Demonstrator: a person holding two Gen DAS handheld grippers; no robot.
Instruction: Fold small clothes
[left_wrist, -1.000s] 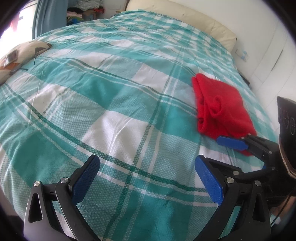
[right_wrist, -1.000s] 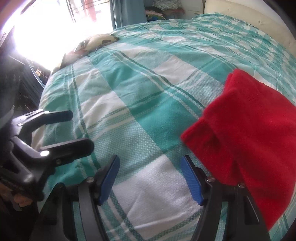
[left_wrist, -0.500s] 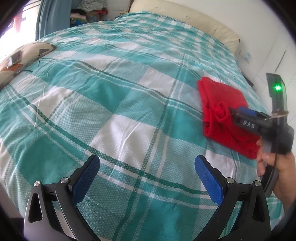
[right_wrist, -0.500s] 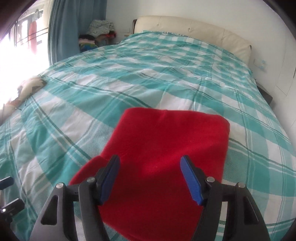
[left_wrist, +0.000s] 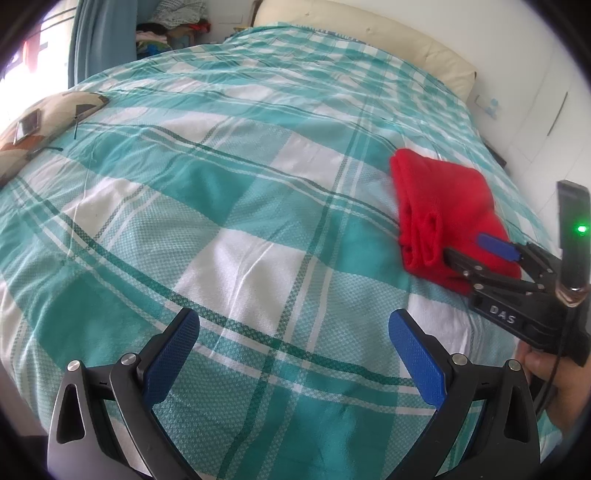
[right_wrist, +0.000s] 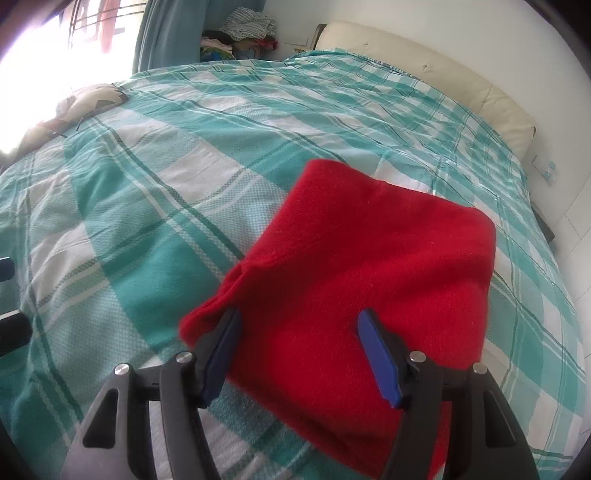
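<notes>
Red garment (right_wrist: 369, 280), folded into a rough rectangle, is lying on the plaid bedspread (left_wrist: 229, 206) toward the right-hand side of the bed, well apart from the patterned cushion (left_wrist: 40, 129) at the far left edge. Its long axis is running away from the person toward the cream headboard (right_wrist: 424, 62). The rolled, layered edge (left_wrist: 421, 236) is facing the left side, while the smooth folded face is turned toward the right.

Right tool (right_wrist: 299, 354) is sitting directly over the near end of the garment, pointing along that long axis. Its blue pads are standing apart on either side of the near edge, the jaws having just been closing slightly; the left pad is lying at the near-left corner of the cloth. The pads are not yet seen pressing the cloth, so the tool is judged released.

Left tool (left_wrist: 295, 354) is hovering over bare bedspread with its jaws spread wide and nothing between them; the garment is lying up and to its right, well apart.

Judgement: the right hand is much the nearer, so the coming grasp is likely falling to it, taking the near edge and carrying it along the long axis toward the headboard.
</notes>
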